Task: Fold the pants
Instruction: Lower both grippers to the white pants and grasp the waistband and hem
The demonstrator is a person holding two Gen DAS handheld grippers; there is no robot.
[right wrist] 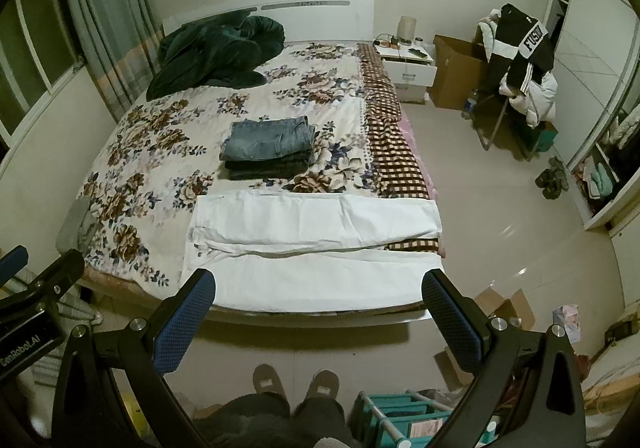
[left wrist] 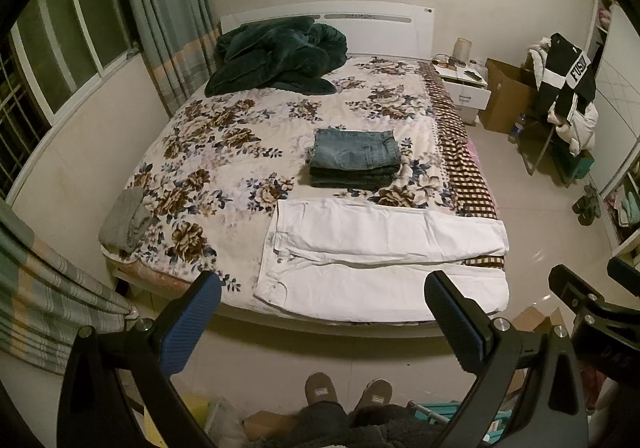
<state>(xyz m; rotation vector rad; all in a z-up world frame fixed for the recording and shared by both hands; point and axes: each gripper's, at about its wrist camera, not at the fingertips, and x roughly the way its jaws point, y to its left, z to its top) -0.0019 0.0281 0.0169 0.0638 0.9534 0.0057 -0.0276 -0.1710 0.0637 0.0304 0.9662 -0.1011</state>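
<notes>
White pants (left wrist: 372,248) lie spread flat across the near edge of the floral bed, waist to the left, legs to the right; they also show in the right wrist view (right wrist: 312,244). My left gripper (left wrist: 324,288) is open and empty, held above the floor in front of the bed's near edge. My right gripper (right wrist: 320,286) is open and empty, also in front of the bed, to the right of the left one; part of it shows in the left wrist view (left wrist: 592,300).
A stack of folded jeans (left wrist: 354,158) sits mid-bed behind the white pants. A dark green blanket (left wrist: 276,56) is heaped at the headboard. A grey garment (left wrist: 126,222) lies at the bed's left corner. A nightstand (left wrist: 466,88), boxes and a clothes-laden chair (left wrist: 568,96) stand right.
</notes>
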